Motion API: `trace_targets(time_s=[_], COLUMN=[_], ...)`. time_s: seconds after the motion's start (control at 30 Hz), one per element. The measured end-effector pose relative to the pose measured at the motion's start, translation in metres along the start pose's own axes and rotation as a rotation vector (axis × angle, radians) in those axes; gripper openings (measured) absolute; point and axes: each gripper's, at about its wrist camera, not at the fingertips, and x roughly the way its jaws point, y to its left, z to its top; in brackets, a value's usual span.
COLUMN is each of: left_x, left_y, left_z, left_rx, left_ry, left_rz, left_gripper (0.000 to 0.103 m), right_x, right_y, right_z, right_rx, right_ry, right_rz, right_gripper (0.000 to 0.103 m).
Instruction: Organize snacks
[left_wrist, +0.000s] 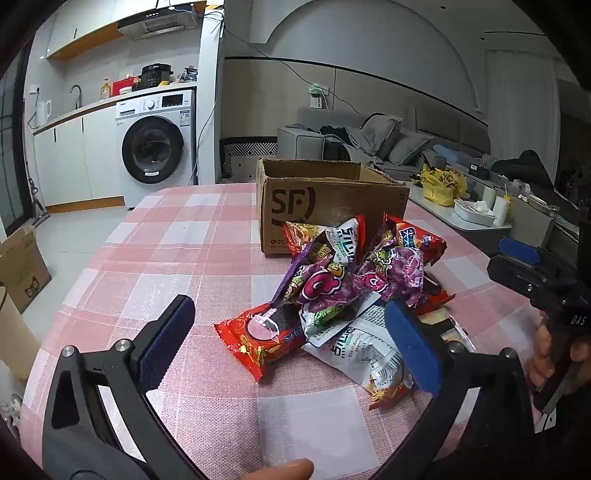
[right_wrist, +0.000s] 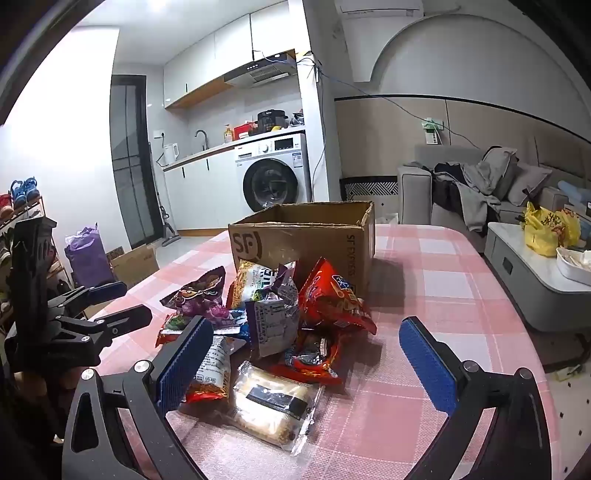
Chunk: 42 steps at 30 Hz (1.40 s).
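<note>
You are working in a lived-in home, an open-plan flat where kitchen and living room share one space. At the far wall stands a white front-loading washing machine (left_wrist: 155, 147) under a pale countertop (left_wrist: 74, 112) that carries a curved sink tap (left_wrist: 76, 92) and a white electric kettle (right_wrist: 170, 153). A steel range hood (right_wrist: 258, 74) hangs beneath white wall cabinets (right_wrist: 229, 40). A grey fabric sofa (left_wrist: 369, 140) is heaped with cushions and clothes, a wooden shoe rack (right_wrist: 22, 206) holds small shoes, and your round table wears a pink checked tablecloth (left_wrist: 166, 258).
</note>
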Motion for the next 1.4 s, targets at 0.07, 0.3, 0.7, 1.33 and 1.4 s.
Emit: trace_targets(time_s=[0.07, 0.3, 0.7, 1.33, 1.4], left_x=[-0.0004, -0.0015, -0.0033, -0.0027, -0.0028], left_y=[0.0002, 0.0002, 0.0041, 0.0029, 0.003], left_z=[0.0, 0.0001, 0.0021, 0.0021, 0.0021], left_rx=[0.001, 0.006, 0.01, 0.01, 0.01], left_ry=[0.001, 0.002, 0.001, 0.002, 0.002], left_rz=[0.001, 0.0, 0.001, 0.004, 0.003], left_gripper=[0.102, 0.102, 0.102, 0.102, 0.102], right_x=[-0.0026, 0.0024, 0.0008, 0.0031, 0.0031], right_y=[0.0002, -0.0046, -0.001, -0.0001, -0.0002], right_z=[-0.0004, 0.0037, 0.0017, 0.0002, 0.0002], right_rx=[-0.002, 0.004, -0.009, -0.009, -0.009], right_ry=[-0.004, 0.029, 0.029, 0.032, 0.031], right_rz=[-0.004, 0.003, 0.0, 0.0, 0.001], right_gripper=[0.103, 0.103, 0.103, 0.103, 0.103])
